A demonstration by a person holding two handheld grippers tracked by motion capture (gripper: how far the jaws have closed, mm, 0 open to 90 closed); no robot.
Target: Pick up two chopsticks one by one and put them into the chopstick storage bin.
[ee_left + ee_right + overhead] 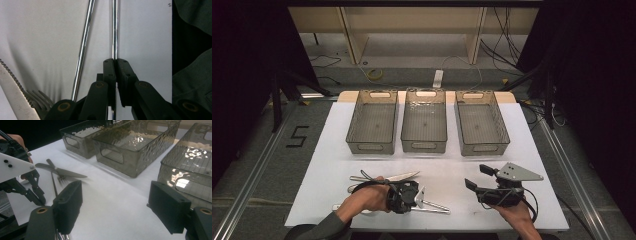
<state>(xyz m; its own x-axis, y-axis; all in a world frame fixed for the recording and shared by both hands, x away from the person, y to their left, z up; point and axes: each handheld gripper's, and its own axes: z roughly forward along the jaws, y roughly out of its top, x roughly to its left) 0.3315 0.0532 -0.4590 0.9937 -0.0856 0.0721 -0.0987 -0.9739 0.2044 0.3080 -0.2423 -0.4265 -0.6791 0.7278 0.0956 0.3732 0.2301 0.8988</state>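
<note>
Steel cutlery lies near-left on the white counter [512, 130]. High view: left gripper [412, 196] is down on it; three empty bins [424, 122] stand far.

Left gripper view: jaws clenched on a utensil handle [115, 30]; its head is cut off. Judged step: pickup; next, lift and sort.

Right gripper view: right gripper [115, 203] released, idle.

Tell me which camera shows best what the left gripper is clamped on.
The left gripper view: the left gripper has its jaws shut on a thin steel handle running straight up from them. In the high view the hand covers the grip and the handle pokes out rightward. The right gripper view shows that gripper side-on, the contact unclear.
</note>
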